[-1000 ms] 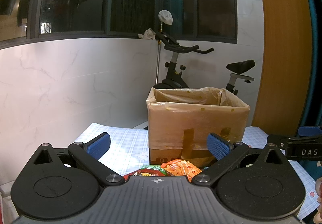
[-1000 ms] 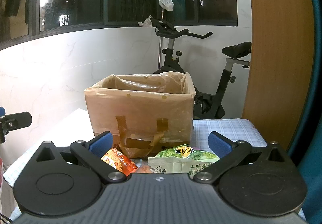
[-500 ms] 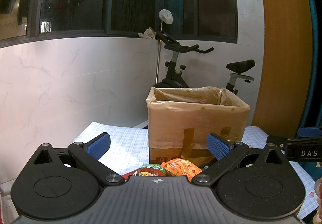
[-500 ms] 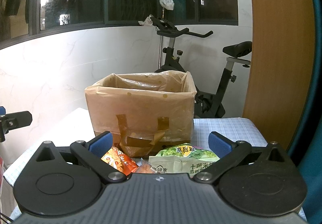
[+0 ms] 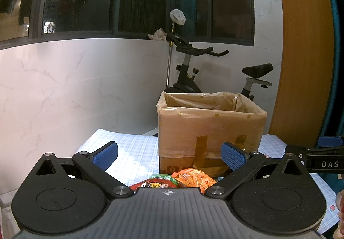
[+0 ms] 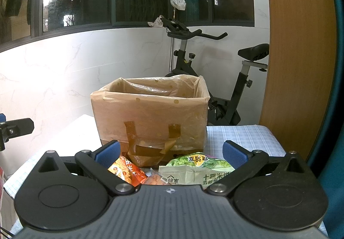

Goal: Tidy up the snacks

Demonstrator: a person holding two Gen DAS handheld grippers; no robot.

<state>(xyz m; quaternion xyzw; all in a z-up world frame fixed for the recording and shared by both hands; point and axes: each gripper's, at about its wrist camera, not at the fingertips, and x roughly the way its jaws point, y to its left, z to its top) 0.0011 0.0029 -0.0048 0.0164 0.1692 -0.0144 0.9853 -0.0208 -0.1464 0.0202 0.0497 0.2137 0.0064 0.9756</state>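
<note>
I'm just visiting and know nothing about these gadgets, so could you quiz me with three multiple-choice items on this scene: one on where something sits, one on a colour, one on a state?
1. Where do the snack packets lie relative to the lined cardboard box?
A. inside it
B. on the table in front of it
C. on the exercise bike

2. What colour are the tool pads?
A. blue
B. red
C. white

3. How does the right tool stand?
A. shut on a packet
B. shut on nothing
C. open, holding nothing

Answers: 1 B, the green packet and orange packet rest before the box; 2 A, both pads show blue; 3 C, the fingers stand wide apart.
</note>
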